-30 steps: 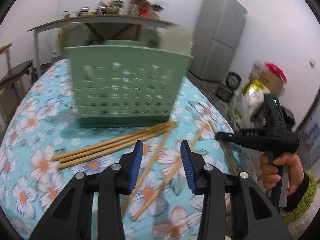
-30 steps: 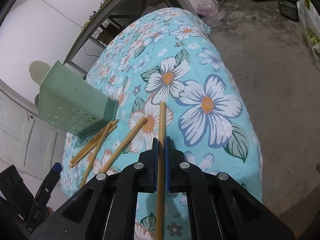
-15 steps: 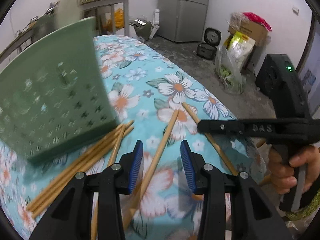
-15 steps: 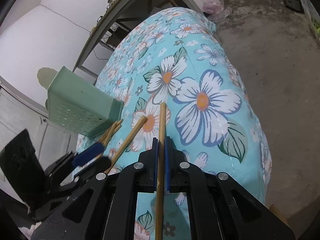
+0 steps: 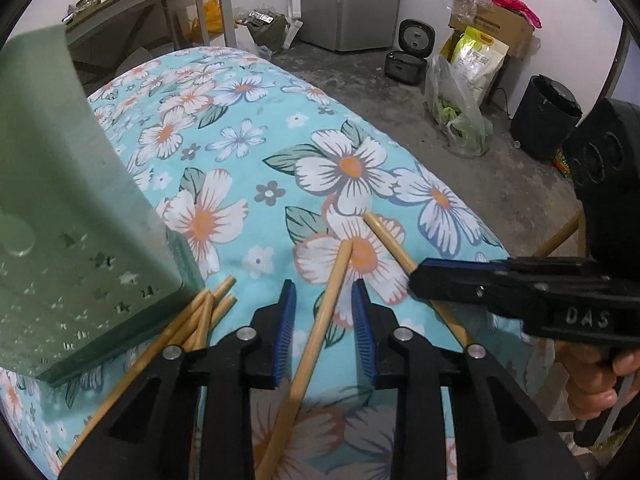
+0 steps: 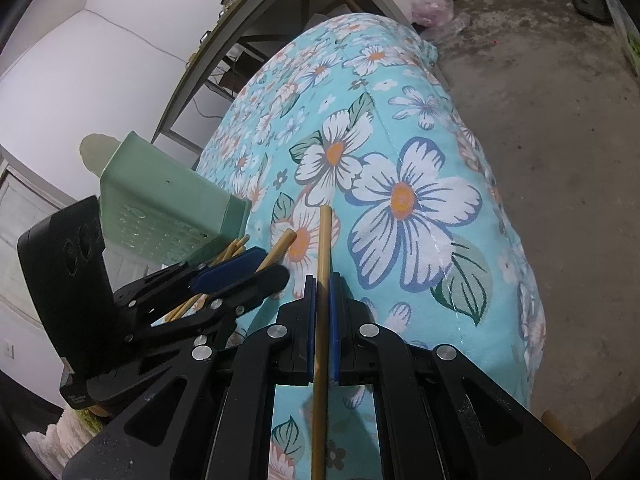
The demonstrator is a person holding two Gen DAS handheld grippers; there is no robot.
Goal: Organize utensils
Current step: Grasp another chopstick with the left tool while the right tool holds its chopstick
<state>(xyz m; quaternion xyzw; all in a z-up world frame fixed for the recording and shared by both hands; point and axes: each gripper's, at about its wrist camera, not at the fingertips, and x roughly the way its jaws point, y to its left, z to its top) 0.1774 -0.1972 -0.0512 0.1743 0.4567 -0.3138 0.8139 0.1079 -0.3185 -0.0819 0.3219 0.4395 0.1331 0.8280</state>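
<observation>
On the flowered tablecloth (image 5: 248, 168) a bamboo chopstick (image 5: 320, 320) lies between the blue pads of my left gripper (image 5: 322, 286). The jaws are closing, and a gap still shows on each side of the stick. My right gripper (image 6: 322, 280) is shut on a second chopstick (image 6: 323, 240), whose far tip rests on the cloth. From the left wrist view this right gripper (image 5: 424, 276) comes in from the right, crossing its chopstick (image 5: 390, 240). Several more chopsticks (image 5: 208, 312) lie against the foot of the green perforated basket (image 5: 60, 200), which stands to the left.
The table's rounded edge (image 5: 460, 184) drops to a concrete floor on the right. Beyond it stand a bag of greens (image 5: 460, 120), a black bin (image 5: 548, 116), a rice cooker (image 5: 408, 60) and a grey fridge (image 5: 348, 0). A hand (image 5: 592, 380) grips the right handle.
My left gripper swung rightwards and down, away from the basket's front, over one loose chopstick, and its jaws have narrowed around it. The right gripper stayed put, still clamping its chopstick.
</observation>
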